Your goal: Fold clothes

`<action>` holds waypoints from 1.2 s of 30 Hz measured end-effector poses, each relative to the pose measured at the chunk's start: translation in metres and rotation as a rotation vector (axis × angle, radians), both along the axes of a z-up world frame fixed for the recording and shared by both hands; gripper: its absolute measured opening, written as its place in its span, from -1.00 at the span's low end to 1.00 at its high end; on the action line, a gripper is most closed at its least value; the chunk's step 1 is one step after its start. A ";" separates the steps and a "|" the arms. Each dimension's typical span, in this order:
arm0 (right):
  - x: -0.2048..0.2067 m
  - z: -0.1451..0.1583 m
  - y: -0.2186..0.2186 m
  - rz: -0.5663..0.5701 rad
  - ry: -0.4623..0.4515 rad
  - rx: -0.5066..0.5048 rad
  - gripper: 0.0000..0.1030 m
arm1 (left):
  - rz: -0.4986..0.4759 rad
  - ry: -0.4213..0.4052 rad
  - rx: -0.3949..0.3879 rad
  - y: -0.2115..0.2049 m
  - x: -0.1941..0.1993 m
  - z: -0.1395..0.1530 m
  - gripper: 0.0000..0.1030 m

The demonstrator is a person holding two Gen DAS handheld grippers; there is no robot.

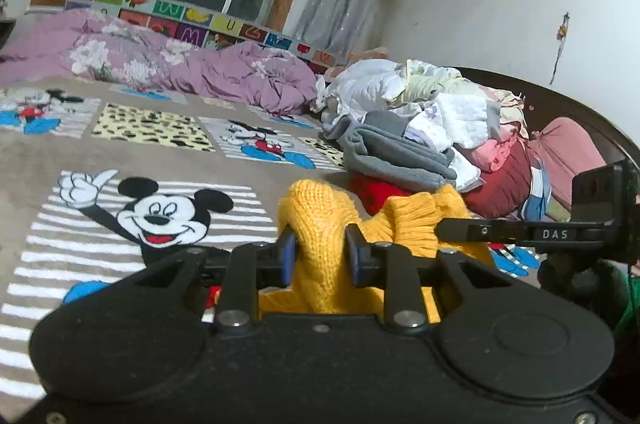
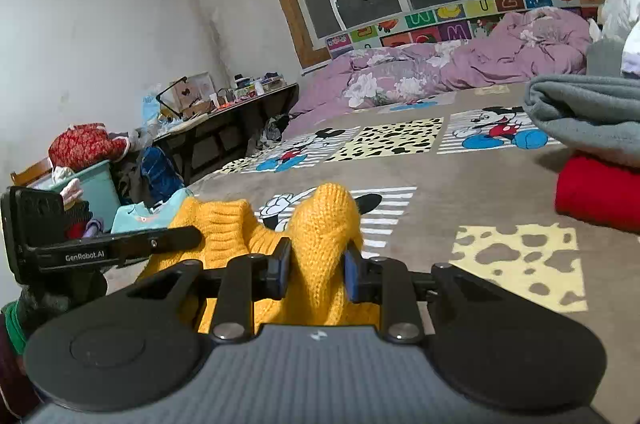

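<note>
Here most of the yellow knitted sweater [image 1: 320, 224] is hidden behind the black gripper bodies, so its shape is hard to make out. The left gripper [image 1: 320, 256] pinches a bunched fold of the knit between narrow blue pads, and the right gripper [image 2: 318, 264] clamps another fold likewise, above the Mickey Mouse blanket [image 1: 120, 144]. At the bedside, a teal plastic bin [image 2: 100, 184] holds jumbled clothes

Bed [image 1: 48, 152] under a Mickey Mouse blanket [image 1: 160, 216], crumpled purple quilt [image 1: 224, 68] along its far edge, heaped clothes pile [image 1: 432, 112] at its right edge, yellow sweater [image 1: 320, 220] at its near edge.
</note>
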State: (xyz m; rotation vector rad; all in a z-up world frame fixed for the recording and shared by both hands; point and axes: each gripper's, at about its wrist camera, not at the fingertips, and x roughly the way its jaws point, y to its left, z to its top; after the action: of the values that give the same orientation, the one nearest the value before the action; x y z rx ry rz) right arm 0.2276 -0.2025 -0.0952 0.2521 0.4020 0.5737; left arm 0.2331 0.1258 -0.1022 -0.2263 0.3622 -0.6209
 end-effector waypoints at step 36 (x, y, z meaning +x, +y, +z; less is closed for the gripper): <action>-0.012 -0.018 -0.013 -0.165 -0.007 -0.110 0.18 | 0.140 0.047 0.071 -0.002 0.010 -0.002 -0.11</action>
State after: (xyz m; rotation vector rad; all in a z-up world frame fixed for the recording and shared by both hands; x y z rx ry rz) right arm 0.2153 -0.2158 -0.1132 0.1757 0.4008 0.3892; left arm 0.2429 0.1237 -0.1042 -0.1971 0.4092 -0.4645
